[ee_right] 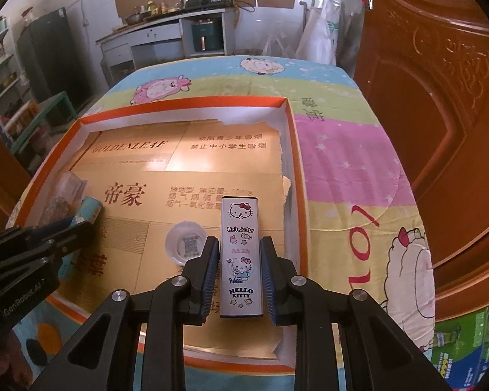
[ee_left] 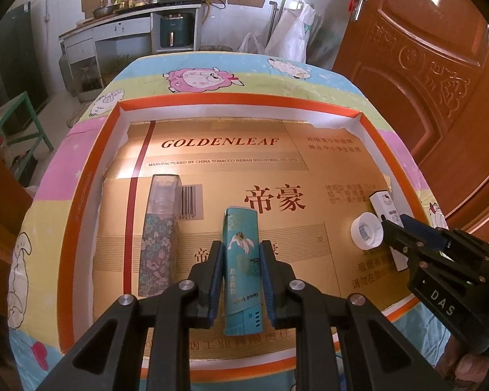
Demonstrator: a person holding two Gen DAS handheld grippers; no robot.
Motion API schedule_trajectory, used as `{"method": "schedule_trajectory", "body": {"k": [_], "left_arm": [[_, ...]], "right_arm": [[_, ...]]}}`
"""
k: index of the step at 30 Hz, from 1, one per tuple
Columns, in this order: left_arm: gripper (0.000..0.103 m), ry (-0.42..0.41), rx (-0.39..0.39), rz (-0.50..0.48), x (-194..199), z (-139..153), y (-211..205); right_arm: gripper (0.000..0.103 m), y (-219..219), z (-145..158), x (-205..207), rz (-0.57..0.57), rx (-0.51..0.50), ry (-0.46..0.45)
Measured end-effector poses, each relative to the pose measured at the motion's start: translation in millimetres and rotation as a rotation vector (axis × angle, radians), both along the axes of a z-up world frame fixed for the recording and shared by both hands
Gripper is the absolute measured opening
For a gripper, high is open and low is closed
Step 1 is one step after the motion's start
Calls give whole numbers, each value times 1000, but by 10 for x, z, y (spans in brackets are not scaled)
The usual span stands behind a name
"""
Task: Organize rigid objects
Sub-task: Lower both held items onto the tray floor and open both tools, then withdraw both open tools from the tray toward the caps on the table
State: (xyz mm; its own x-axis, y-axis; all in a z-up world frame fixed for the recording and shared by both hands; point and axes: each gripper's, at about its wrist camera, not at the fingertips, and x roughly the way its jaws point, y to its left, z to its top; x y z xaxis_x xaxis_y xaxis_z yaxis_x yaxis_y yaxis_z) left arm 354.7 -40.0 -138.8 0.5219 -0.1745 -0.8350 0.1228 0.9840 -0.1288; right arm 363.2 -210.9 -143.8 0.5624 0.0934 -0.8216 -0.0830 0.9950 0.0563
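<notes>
A: In the left wrist view, a teal rectangular lighter with a bird print (ee_left: 243, 268) is clamped between the pads of the left claw (ee_left: 241, 277), low over the gold cardboard lining of the shallow orange-rimmed box (ee_left: 81, 195). How should it be set down?

B: It is best lowered flat and released only once its underside is judged to rest on the lining. Its long axis runs away from the camera, along the fingers, with the dotted end nearest. A parallel row could be kept with the floral-patterned rectangular bottle with a clear cap (ee_left: 161, 234), which lies just to its left, pointing the same way, cap end farthest.

A: And in the right wrist view?

B: There a white flat rectangular lighter with cartoon cat print (ee_right: 241, 257) is gripped by the right claw (ee_right: 239, 280), near the box's right wall. Its long axis also points away along the fingers, the print reading upright. Whether it touches the lining cannot be told.

A: Anything to be avoided?

B: The round white plastic cap with a printed code (ee_right: 184, 244) lies just left of it; that should not be nudged. The counter's cartoon-sheep cloth (ee_right: 342, 163) stays outside the box.
</notes>
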Motion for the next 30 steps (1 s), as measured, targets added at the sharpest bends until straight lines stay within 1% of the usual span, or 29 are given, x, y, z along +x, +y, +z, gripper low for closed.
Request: {"method": "schedule_trajectory", "body": {"k": [5, 8, 9, 10, 11, 12, 13, 16, 20, 25, 27, 30], "left_arm": [[23, -7, -15, -5, 0, -2, 18], [26, -8, -41, -10, -2, -1, 43], [29, -8, -46, -11, -1, 1, 42], [35, -8, -50, -15, -2, 4, 43], [38, -11, -46, -17, -8, 9, 40], [45, -14, -40, -16, -14, 16, 39], [48, -17, -37, -15, -20, 21, 39], [48, -26, -46, -12, -48, 46, 57], [48, -40, -48, -21, -99, 109, 46], [48, -60, -71, -18, -231, 217, 62], [48, -67, -67, -6, -277, 253, 74], [48, -110, -41, 5, -383, 329, 89]], "right_arm": [[27, 13, -14, 14, 0, 6, 0], [27, 9, -19, 15, -3, 11, -2], [27, 9, -19, 11, -3, 10, -4], [29, 6, -15, 4, -5, 7, -8], [32, 6, -8, -5, -8, 4, -13], [35, 8, 4, -17, -10, 1, -18], [43, 11, 22, -29, -12, -1, -25], [47, 14, 87, -71, -9, 11, -41], [47, 42, 166, -149, -10, -15, -71], [47, 11, 238, -255, -20, 7, -84], [47, 21, 263, -319, -20, 7, -89], [47, 41, 302, -424, -19, 6, -101]]}}
